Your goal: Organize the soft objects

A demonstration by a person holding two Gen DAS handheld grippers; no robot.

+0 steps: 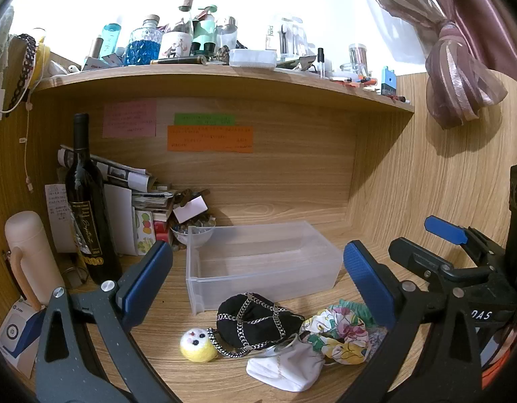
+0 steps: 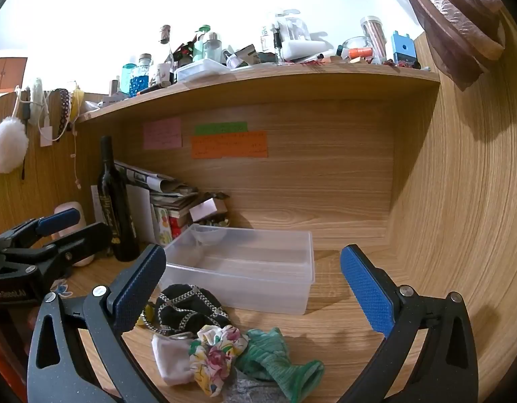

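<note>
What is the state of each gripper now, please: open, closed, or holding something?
Left gripper: open, holding nothing.
Right gripper: open, holding nothing.

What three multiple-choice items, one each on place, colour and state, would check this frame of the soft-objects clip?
1. Where does the pile of soft things lie?
A. inside the clear bin
B. on the desk in front of the clear bin
C. on the upper shelf

2. What colour is the small plush ball?
A. yellow and white
B. red
C. blue

3. How do both sets of jaws stand?
A. shut on cloth
B. one open, one shut
C. both open, holding nothing

Key: 1 B, the black chain pouch and floral cloth sit before the empty clear bin. 2 A, the plush ball. 3 C, left gripper, right gripper.
</note>
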